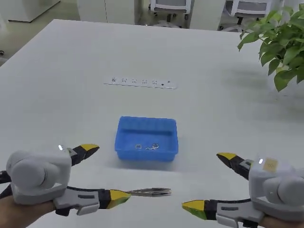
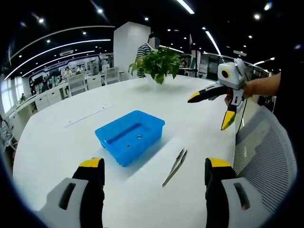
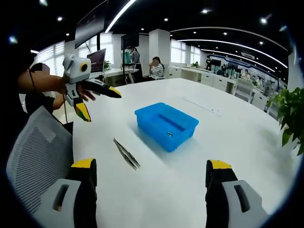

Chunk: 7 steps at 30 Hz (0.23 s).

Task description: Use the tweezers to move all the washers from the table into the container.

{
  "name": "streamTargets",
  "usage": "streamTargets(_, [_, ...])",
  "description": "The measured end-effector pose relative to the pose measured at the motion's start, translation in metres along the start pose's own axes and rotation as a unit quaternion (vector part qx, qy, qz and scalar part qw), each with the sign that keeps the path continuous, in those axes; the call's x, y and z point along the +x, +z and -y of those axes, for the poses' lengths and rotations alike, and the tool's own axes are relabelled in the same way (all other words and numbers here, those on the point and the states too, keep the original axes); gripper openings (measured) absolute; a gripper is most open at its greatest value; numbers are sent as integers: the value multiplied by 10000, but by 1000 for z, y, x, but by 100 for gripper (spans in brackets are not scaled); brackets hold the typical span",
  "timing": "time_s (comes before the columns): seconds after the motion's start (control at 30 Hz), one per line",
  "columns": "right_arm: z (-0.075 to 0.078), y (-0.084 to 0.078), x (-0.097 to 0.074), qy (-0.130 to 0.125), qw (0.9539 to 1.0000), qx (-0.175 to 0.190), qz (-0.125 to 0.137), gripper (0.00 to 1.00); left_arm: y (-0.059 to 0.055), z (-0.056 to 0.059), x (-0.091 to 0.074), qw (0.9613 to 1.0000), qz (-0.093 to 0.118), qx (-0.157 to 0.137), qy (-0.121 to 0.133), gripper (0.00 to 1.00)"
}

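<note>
Head view: left gripper (image 1: 111,172) and right gripper (image 1: 201,180) released, empty; thin metal tweezers (image 1: 152,192) lie between them, apparently because silver washers (image 1: 147,147) sit beyond in the blue plastic container (image 1: 147,122).

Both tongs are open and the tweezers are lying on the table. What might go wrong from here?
1. The tweezers lie flat and thin on the table, so the left gripper may skid them away with its tongs rather than lift them.
2. They lie near the blue container, which holds washers; a clumsy grab might bump it and spill them.
</note>
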State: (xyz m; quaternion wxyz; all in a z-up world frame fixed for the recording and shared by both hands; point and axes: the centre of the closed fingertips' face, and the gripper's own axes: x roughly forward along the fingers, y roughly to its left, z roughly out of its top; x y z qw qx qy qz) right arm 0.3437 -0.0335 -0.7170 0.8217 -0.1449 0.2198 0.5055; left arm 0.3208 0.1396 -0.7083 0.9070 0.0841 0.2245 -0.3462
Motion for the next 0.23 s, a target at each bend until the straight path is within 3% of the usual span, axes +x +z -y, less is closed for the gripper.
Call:
streamTargets(0.07, [-1,-1,-1,-12,10000,-40,-21,100,0,-2,-1,10000,41,-9,49,98])
streamTargets(0.23, [0,1,-1,-36,10000,-36,52,100,-3,-1,-4,10000,20,-5,64,99])
